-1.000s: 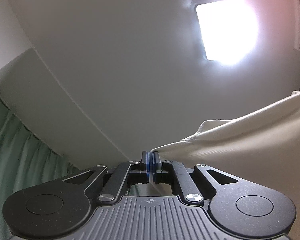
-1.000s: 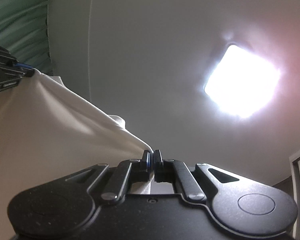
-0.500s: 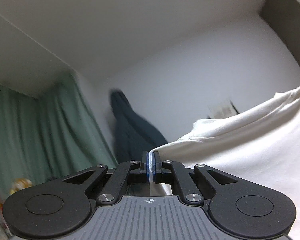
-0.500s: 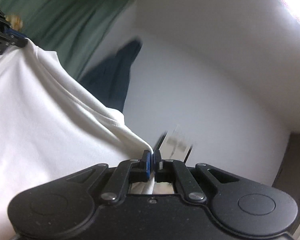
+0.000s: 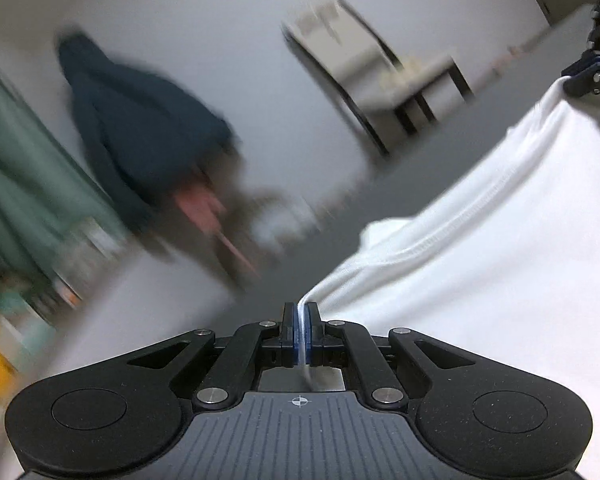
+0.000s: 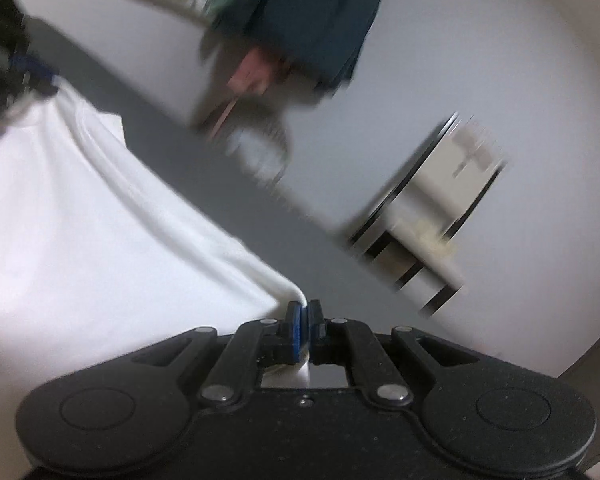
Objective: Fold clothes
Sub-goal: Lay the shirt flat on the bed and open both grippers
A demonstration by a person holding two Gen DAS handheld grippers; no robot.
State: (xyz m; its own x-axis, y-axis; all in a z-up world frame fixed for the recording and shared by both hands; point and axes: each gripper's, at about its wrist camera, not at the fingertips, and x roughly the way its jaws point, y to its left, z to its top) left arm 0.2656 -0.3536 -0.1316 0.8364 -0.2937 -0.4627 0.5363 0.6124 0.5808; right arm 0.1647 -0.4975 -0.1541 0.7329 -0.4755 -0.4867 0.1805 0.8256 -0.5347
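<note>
A white garment [image 5: 480, 264] hangs stretched between my two grippers, its hemmed edge running from one to the other. In the left wrist view my left gripper [image 5: 301, 312] is shut on one corner of the cloth, and the right gripper [image 5: 590, 74] shows at the upper right, pinching the other end. The right wrist view has the white garment [image 6: 80, 240] filling the left side, with my right gripper [image 6: 303, 310] shut on its corner. At that view's far left edge the left gripper [image 6: 32, 76] is a dark blur holding the cloth's other end.
Everything behind is motion-blurred. A dark blue coat [image 5: 140, 128] hangs on the pale wall beside green curtains [image 5: 16, 168]. A white shelf unit with dark legs [image 5: 380, 76] stands against the wall. A grey surface [image 6: 260, 216] lies beyond the cloth.
Both cameras have tilted down from the ceiling and its light to the wall, coat and shelf unit. The garment stays stretched between the two shut grippers.
</note>
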